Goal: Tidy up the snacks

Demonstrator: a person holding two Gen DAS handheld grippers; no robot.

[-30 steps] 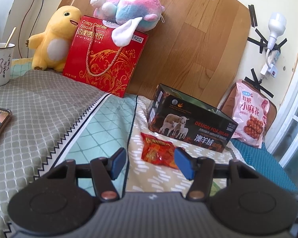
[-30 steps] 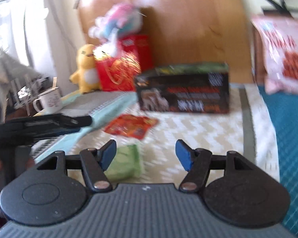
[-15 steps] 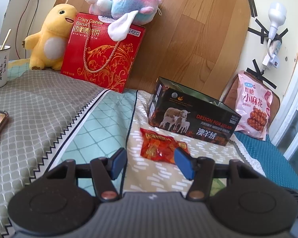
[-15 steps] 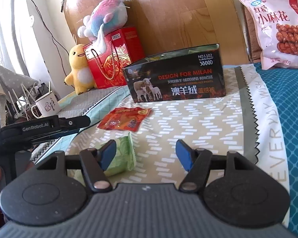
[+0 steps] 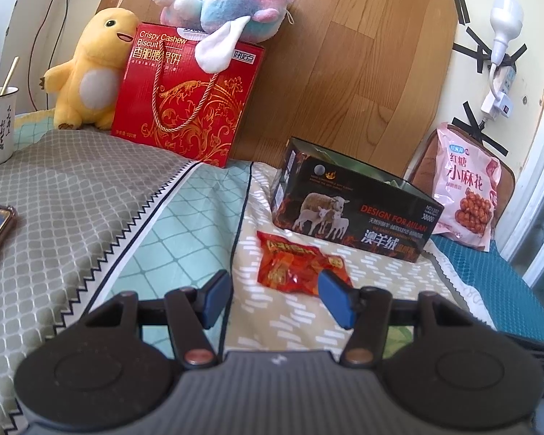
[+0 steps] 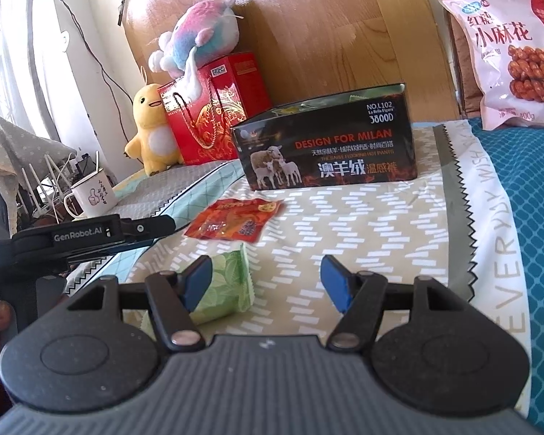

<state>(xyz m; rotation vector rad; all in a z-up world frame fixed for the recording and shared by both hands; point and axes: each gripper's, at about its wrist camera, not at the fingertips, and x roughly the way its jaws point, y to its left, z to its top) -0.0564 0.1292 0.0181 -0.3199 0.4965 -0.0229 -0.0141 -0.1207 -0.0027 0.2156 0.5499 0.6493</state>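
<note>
Both your left gripper [image 5: 275,298] and right gripper [image 6: 268,282] hang wide open, empty, near the red packet [image 5: 295,267] and green packet [image 6: 225,286].

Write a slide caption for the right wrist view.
Open right tongs hover over a green snack, with a red snack and black box ahead on the bed.

Left claw [image 5: 275,299] open, low over bedspread [image 5: 185,250]; red snack packet [image 5: 297,266] just ahead
</note>
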